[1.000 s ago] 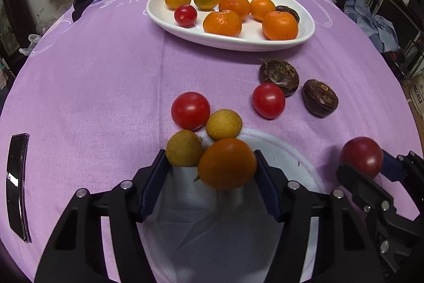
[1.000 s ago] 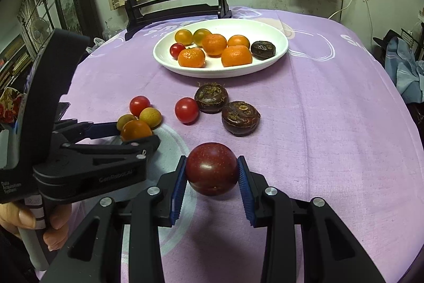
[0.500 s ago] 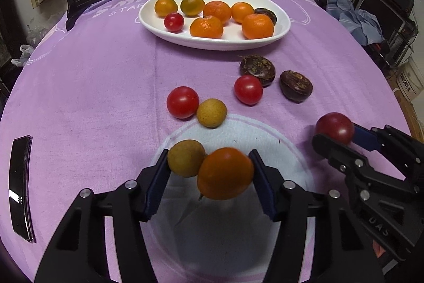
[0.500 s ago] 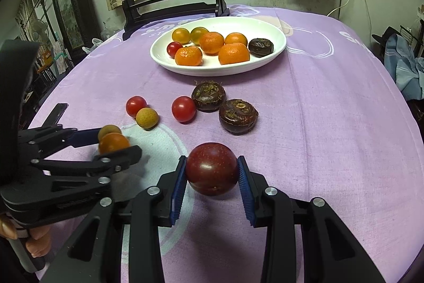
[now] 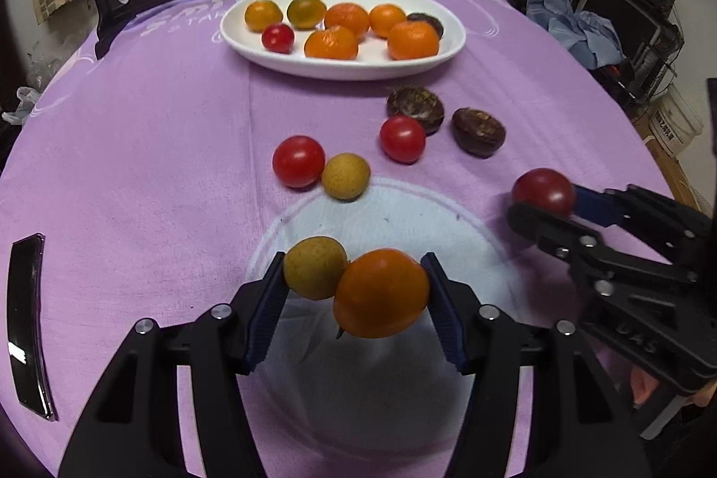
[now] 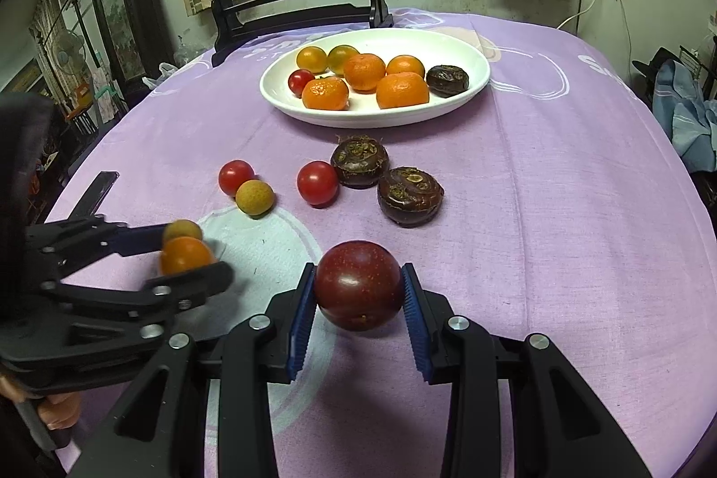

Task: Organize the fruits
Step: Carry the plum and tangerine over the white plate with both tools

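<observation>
My left gripper (image 5: 354,290) is shut on an orange fruit (image 5: 381,292) and a yellow-brown longan (image 5: 315,266) side by side, held above the purple cloth. It also shows in the right wrist view (image 6: 188,249). My right gripper (image 6: 358,294) is shut on a dark red plum (image 6: 357,284), seen too in the left wrist view (image 5: 543,192). A white plate (image 5: 450,50) at the back holds several oranges, a cherry tomato and a dark fruit. Loose on the cloth lie two cherry tomatoes (image 5: 298,161) (image 5: 402,138), a longan (image 5: 346,176) and two dark brown fruits (image 5: 415,109) (image 5: 478,131).
A dark wooden chair (image 6: 287,7) stands behind the table's far edge. A black flat object (image 5: 24,321) lies on the cloth at the left. Clothes and furniture (image 5: 578,30) crowd the room at the right.
My left gripper has lifted and drawn back from the loose fruit with the orange and longan held in it. The right gripper holds the plum almost still.
</observation>
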Available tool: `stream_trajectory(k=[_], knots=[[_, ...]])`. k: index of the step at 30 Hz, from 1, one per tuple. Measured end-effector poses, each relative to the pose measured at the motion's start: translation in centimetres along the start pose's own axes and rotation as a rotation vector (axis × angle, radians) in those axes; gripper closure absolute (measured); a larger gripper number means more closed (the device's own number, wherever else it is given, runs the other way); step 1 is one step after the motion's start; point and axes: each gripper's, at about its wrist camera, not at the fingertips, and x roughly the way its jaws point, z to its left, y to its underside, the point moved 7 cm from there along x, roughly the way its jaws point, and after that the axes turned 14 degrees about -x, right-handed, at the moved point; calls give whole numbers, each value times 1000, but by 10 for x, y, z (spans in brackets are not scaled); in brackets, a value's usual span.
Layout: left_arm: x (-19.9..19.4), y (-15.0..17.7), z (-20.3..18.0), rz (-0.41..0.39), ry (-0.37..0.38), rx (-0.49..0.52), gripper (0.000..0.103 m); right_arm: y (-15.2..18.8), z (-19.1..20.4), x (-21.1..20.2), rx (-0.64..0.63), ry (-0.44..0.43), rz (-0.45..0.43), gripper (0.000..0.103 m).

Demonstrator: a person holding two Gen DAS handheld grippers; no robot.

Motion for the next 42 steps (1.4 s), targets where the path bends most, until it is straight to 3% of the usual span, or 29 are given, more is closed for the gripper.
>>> stream_trajectory(k=[6,11,18,22,27,29,42], knots=[[9,0,7,17,-9,-9,43,0,4,0,-14,-5,4,65],[-6,0,16,-23,-39,-23,27,0,5,0,-18,-7,5,65],[-9,21,11,23,-53,-20,27,-1,8,-1,-31,-9,2,65],[1,26,1,47,-56,-3,40,-1,7,-4,-28,-9,-6,65],[6,17,-2,37,-61,-25,45,-2,8,-7,-29,-14,-16,65],[5,14,-2,33,-53,-32,63,-3,9,-8,-33,-15,-21,65],[-16,19,-3,2,-26,15,63,-2,11,-7,-41,-16,-20,65]])
